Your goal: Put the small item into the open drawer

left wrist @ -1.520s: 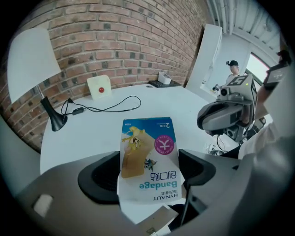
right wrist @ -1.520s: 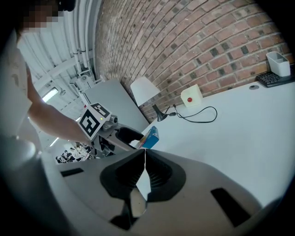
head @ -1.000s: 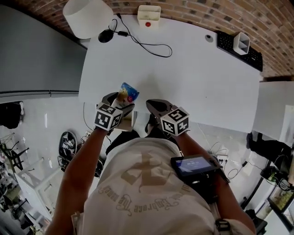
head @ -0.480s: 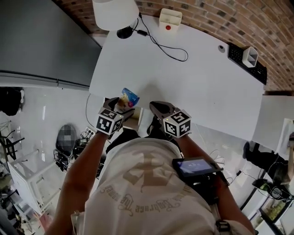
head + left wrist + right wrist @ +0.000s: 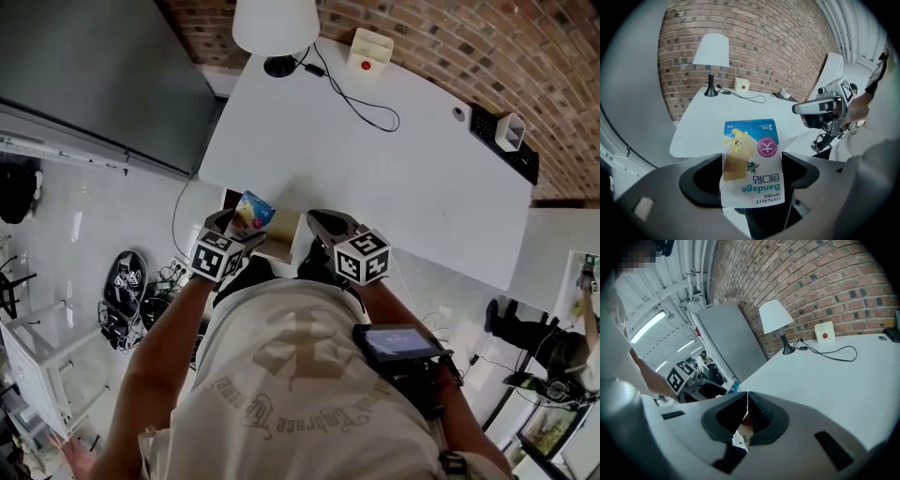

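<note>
Left gripper (image 5: 750,176) pinching a flat blue-and-white bandage packet (image 5: 751,161) at the near edge of the white worktop (image 5: 375,159).
Nearest the person, the left gripper's jaws are closed on the lower part of the packet, whose printed face is towards that gripper's camera and upside down; the packet is held in the air, clear of the worktop. The right gripper (image 5: 747,404) is level with it, jaws pressed together with nothing between them. Between the two grippers, under the worktop's near edge, lies the open drawer (image 5: 283,228) with a pale brown interior; the packet hangs over its left end. Farther off, the worktop carries a black cable (image 5: 361,98), a white-shaded lamp (image 5: 275,21) and a white box with a red button (image 5: 368,52), all set against the brick wall (image 5: 487,47).
</note>
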`<state>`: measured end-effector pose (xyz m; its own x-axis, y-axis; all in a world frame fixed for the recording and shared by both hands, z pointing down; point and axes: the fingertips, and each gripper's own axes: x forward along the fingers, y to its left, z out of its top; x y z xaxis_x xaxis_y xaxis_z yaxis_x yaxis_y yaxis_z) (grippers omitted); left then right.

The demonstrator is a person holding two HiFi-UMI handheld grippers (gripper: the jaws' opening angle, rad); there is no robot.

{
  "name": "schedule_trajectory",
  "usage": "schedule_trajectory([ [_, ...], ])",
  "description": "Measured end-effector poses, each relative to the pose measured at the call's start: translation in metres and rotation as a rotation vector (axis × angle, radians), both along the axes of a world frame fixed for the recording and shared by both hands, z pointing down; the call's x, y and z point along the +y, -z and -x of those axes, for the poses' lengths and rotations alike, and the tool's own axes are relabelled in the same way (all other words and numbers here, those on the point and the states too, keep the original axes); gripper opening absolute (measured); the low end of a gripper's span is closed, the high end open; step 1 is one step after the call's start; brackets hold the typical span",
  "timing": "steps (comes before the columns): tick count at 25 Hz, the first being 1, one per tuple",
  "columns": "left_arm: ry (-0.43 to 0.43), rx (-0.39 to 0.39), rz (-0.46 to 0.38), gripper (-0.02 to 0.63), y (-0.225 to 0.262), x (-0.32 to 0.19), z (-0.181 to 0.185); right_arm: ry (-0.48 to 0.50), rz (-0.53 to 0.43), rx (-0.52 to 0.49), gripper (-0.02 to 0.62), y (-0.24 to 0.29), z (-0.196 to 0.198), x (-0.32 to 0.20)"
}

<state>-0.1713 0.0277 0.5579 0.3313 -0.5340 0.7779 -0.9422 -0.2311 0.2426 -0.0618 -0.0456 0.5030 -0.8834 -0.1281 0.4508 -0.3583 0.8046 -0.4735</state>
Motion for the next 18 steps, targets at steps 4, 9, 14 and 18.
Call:
schedule_trajectory([
  [4, 0.014, 0.009, -0.003, 0.400, -0.002, 0.022, 0.015, -0.013, -0.010, 0.009, 0.006, 0.003, 0.010, 0.016],
  [9, 0.039, 0.032, -0.010, 0.400, -0.005, 0.046, 0.027, -0.025, -0.017, 0.030, 0.006, 0.003, 0.014, 0.037],
  [14, 0.045, 0.051, -0.003, 0.400, -0.011, 0.069, 0.030, -0.027, -0.016, 0.048, 0.006, 0.000, 0.019, 0.059],
  [18, 0.052, 0.069, 0.014, 0.402, -0.020, 0.089, 0.034, -0.030, -0.014, 0.068, 0.006, -0.008, 0.025, 0.078],
])
